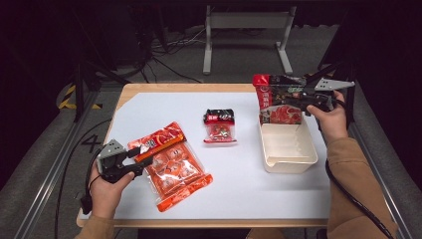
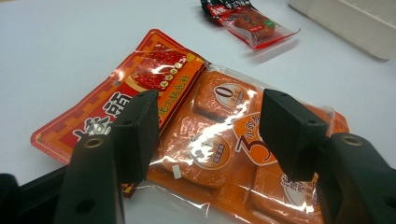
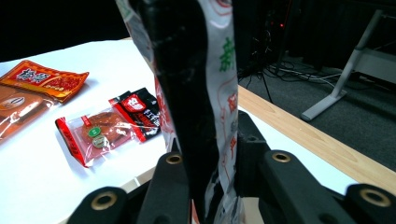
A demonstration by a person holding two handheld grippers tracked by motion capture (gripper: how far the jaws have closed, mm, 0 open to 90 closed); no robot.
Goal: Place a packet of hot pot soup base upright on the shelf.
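A big orange snack packet (image 1: 174, 167) lies flat on the white table near the front left. My left gripper (image 1: 142, 162) hovers over its left edge. In the left gripper view the jaws of the left gripper (image 2: 210, 126) stand apart above the orange packet (image 2: 224, 149) without pressing on it. My right gripper (image 1: 294, 99) holds a red and black packet (image 1: 276, 99) upright over the far end of the white tray (image 1: 288, 162). Seen from the right gripper (image 3: 212, 154), that packet (image 3: 187, 70) rises between the jaws, clamped from both sides.
A small red and black snack packet (image 1: 219, 127) lies mid-table, between the orange packet and the tray. The tray's inside looks bare. The wooden table edge (image 3: 303, 135) runs close behind the right gripper. A grey frame stand (image 1: 246, 22) is on the floor beyond.
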